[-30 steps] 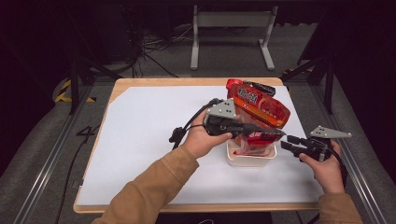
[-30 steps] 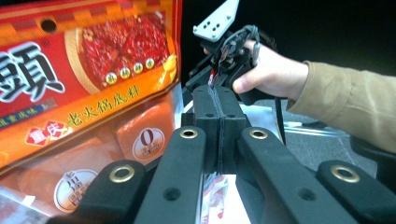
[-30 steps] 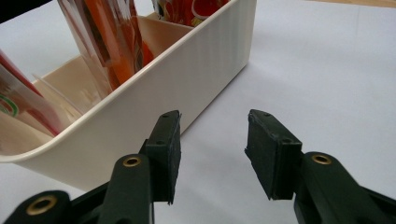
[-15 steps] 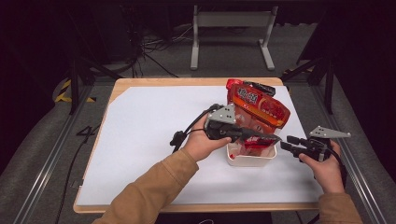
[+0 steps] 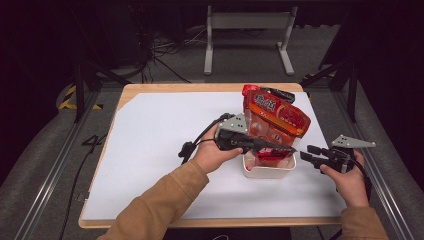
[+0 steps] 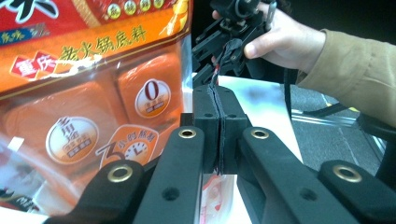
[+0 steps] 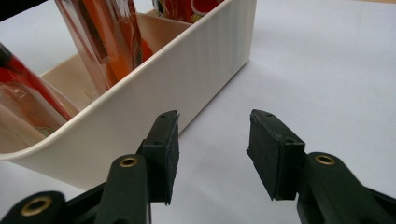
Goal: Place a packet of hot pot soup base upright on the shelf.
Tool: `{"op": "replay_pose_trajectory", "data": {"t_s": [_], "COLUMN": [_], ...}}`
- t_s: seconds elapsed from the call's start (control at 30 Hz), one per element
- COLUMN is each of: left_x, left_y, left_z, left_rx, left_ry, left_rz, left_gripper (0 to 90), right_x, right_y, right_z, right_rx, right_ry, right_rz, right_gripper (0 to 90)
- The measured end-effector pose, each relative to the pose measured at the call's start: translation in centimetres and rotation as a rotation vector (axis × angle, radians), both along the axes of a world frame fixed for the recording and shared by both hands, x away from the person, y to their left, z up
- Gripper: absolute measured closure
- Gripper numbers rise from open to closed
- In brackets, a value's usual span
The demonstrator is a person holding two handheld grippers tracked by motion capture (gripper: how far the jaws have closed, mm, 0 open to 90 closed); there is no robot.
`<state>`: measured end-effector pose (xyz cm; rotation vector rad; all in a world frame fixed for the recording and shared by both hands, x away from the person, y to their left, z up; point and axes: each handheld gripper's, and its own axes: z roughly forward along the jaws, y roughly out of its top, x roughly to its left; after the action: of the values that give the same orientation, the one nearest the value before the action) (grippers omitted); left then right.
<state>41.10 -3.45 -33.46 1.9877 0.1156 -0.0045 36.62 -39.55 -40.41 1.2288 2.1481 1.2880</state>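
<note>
White sheet point(image 5: 165, 150) bare across the left and middle of the table: open passage there. On the right side, white bin point(image 5: 270, 169) with the tall orange-red packet point(image 5: 274, 125) standing in it blocks the way; left gripper point(image 5: 280, 148) lies across the bin's top. Narrow bare strip between the bin's wall and the right gripper point(image 5: 306, 154), whose jaws stand apart with nothing between.

The white-covered wooden worktop point(image 5: 150, 150) is seen from above and in front by the high view. The shallow white plastic tub point(image 7: 154, 88) is viewed closely by the right gripper view, and the orange-red printed plastic pouch point(image 6: 88, 93) closely by the left gripper view; both are shared with the high view.
</note>
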Motion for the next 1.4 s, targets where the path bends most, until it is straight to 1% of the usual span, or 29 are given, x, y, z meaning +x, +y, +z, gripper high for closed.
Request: {"op": "replay_pose_trajectory", "data": {"t_s": [0.07, 0.13, 0.23, 0.3, 0.37, 0.4, 0.47, 0.5, 0.57, 0.6, 0.63, 0.67, 0.7, 0.73, 0.77, 0.97, 1.03, 1.1, 1.17, 1.2, 1.27, 1.33, 1.37, 1.4], "left_x": [0.1, 0.3, 0.3, 0.4, 0.4, 0.5, 0.4, 0.4, 0.3, 0.3, 0.2, 0.1, 0.0, -0.1, -0.2, -0.6, -0.8, -1.1, -1.6, -1.7, -2.1, -2.3, -2.4, -2.5], "left_y": [0.1, 0.1, 0.2, 0.3, 0.4, 0.5, 0.6, 0.7, 0.7, 0.7, 0.7, 0.6, 0.6, 0.6, 0.7, 1.2, 1.8, 2.4, 3.3, 3.7, 4.8, 5.8, 6.4, 7.5], "left_z": [-0.2, -0.3, -0.5, -0.6, -0.7, -0.7, -0.7, -0.7, -0.6, -0.6, -0.6, -0.6, -0.6, -0.5, -0.5, 0.2, 0.6, 1.0, 1.4, 1.6, 1.8, 1.9, 2.0, 2.0], "left_rx": [0.003, 0.012, 0.015, 0.019, 0.013, 0.013, 0.005, -0.001, -0.010, -0.017, -0.021, -0.018, -0.012, -0.010, -0.008, -0.033, -0.037, -0.028, 0.007, 0.014, 0.011, 0.013, 0.012, 0.017], "left_ry": [0.006, 0.006, 0.021, 0.022, 0.034, 0.031, 0.040, 0.039, 0.041, 0.043, 0.042, 0.035, 0.017, 0.014, 0.015, 0.008, 0.006, 0.004, -0.016, -0.024, -0.012, -0.009, -0.010, -0.008], "left_rz": [0.008, 0.008, 0.009, 0.011, 0.015, 0.014, 0.019, 0.025, 0.033, 0.041, 0.059, 0.066, 0.075, 0.082, 0.083, 0.105, 0.117, 0.139, 0.182, 0.194, 0.203, 0.217, 0.231, 0.254], "left_gripper": [89.0, 88.7, 87.8, 87.4, 86.6, 85.6, 82.1, 79.6, 71.6, 63.0, 53.5, 43.7, 39.0, 34.5, 31.2, 24.4, 23.9, 23.1, 21.4, 20.4, 20.0, 19.8, 19.6, 19.4], "right_x": [0.0, 0.0, 0.0, 0.0, 0.0, 0.0, 0.0, 0.1, 0.1, 0.1, 0.1, 0.1, 0.2, 0.2, 0.2, 0.2, 0.3, 0.4, 0.4, 0.4, 0.5, 0.5, 0.5, 0.5], "right_y": [0.0, 0.0, 0.0, 0.0, 0.0, 0.0, 0.0, 0.0, 0.0, 0.1, 0.1, 0.1, 0.1, 0.1, 0.1, 0.2, 0.2, 0.3, 0.3, 0.4, 0.4, 0.5, 0.6, 0.7], "right_z": [0.0, 0.0, 0.0, 0.0, 0.0, 0.0, 0.0, 0.0, 0.0, 0.0, 0.0, 0.0, 0.0, 0.1, 0.1, 0.2, 0.3, 0.3, 0.3, 0.4, 0.4, 0.4, 0.4, 0.3], "right_rx": [0.000, 0.000, 0.001, 0.001, 0.001, 0.001, 0.002, 0.001, 0.001, 0.001, 0.002, 0.001, 0.001, 0.000, 0.001, 0.001, 0.003, 0.002, 0.004, 0.005, 0.006, 0.005, 0.004, 0.001], "right_ry": [0.002, 0.003, 0.003, 0.003, 0.004, 0.004, 0.003, 0.000, 0.000, -0.001, 0.000, 0.001, -0.002, -0.003, -0.004, -0.009, -0.011, -0.013, -0.012, -0.010, -0.010, -0.011, -0.008, -0.006], "right_rz": [-0.002, -0.001, -0.002, -0.003, -0.002, 0.000, -0.002, 0.000, 0.000, 0.000, 0.000, 0.001, 0.002, 0.002, 0.003, 0.001, 0.001, 0.006, 0.006, 0.007, 0.007, 0.009, 0.011, 0.011], "right_gripper": [52.9, 52.8, 52.7, 52.6, 52.6, 52.5, 52.5, 52.4, 52.4, 52.3, 52.2, 52.0, 51.7, 51.7, 51.6, 51.4, 51.1, 51.0, 50.8, 50.8, 50.7, 50.6, 50.5, 50.3]}}
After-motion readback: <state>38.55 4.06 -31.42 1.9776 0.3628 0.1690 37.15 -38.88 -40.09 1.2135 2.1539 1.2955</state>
